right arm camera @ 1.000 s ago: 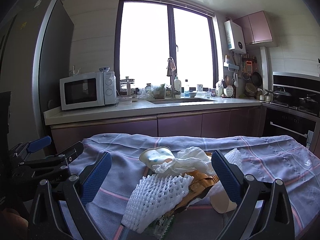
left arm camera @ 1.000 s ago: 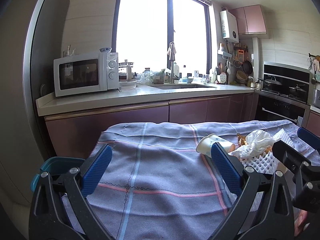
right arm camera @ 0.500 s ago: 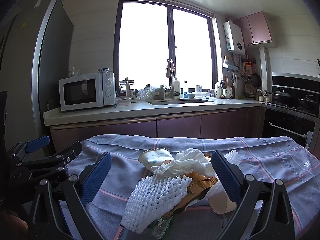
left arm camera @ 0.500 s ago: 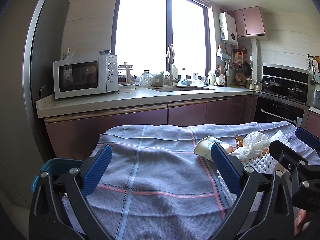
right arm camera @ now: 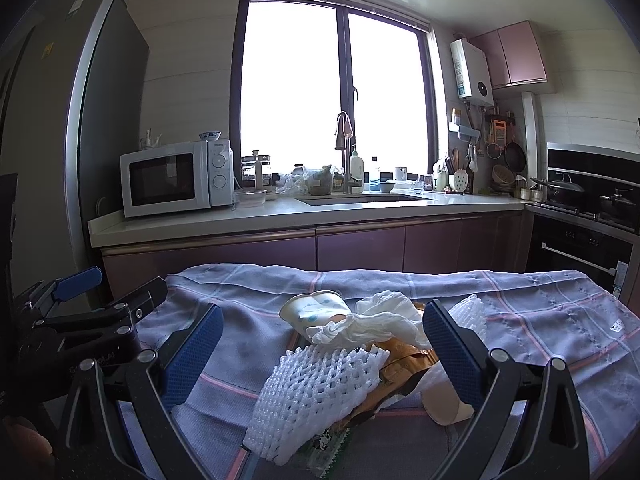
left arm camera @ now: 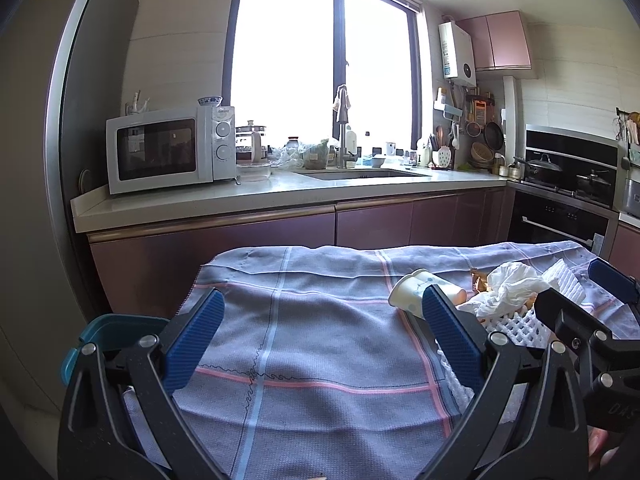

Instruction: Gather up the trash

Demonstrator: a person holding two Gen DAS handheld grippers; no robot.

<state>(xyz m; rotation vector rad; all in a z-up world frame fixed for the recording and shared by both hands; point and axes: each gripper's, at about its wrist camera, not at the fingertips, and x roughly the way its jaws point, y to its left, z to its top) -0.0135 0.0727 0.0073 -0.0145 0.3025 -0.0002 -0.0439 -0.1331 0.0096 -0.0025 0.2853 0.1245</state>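
Foam net tops the trash pile

White foam net lies on the cloth between the spread right gripper fingers; tissue and cup at 12 o'clock. Left gripper, spread, holds nothing; trash at its 2 o'clock

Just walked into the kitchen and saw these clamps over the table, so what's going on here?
A person holds a gripper in each hand over a cloth-covered table, about to collect trash. The right gripper is open in front of the pile: white foam netting, a crumpled tissue and a tipped paper cup. The left gripper is open over bare cloth. Nothing is picked up yet.
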